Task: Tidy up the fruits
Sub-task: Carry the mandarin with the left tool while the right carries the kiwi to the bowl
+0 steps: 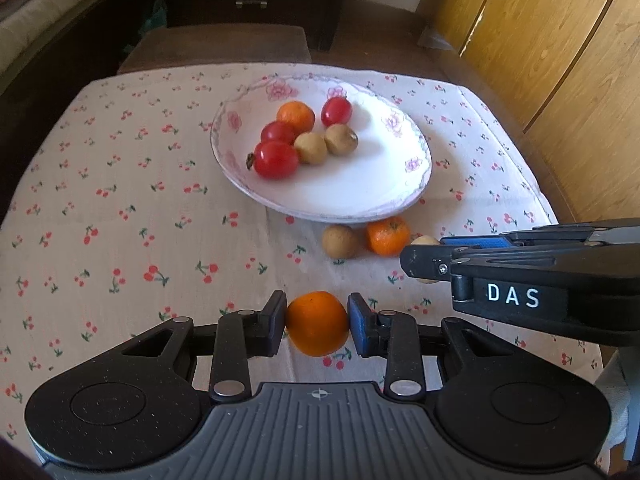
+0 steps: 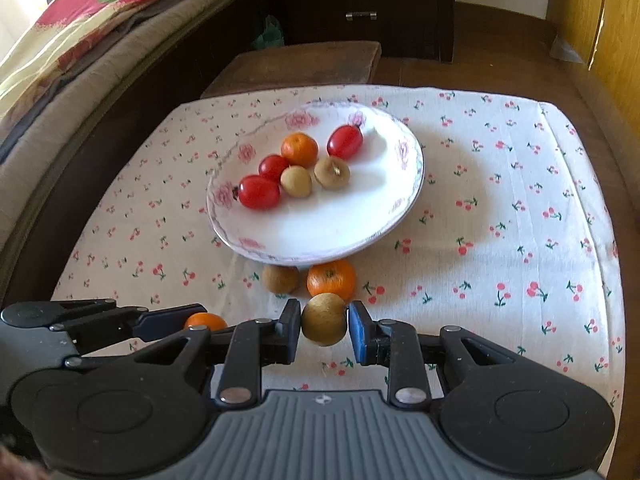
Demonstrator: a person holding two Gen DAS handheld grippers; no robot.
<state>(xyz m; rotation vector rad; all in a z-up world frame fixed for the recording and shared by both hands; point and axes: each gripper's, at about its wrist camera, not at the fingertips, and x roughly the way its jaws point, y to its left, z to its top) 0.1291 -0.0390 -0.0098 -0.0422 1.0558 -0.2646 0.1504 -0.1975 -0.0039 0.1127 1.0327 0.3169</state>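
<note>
Left wrist view: left tongs [image 1: 317,322] pinch a small orange [image 1: 317,323] near the plate's [image 1: 360,200] front rim, above the cherry-print worktop [image 1: 120,220]. On the plate's left half sit three tomatoes [image 1: 277,159], an orange and two brown fruits. A brown fruit [image 1: 339,241] and another orange [image 1: 388,236] lie just before the rim. Right tongs [image 2: 324,320] pinch a brown fruit [image 2: 324,319] just before those two.

Dark cabinet [image 2: 362,4], wooden panelling [image 1: 560,60]
</note>
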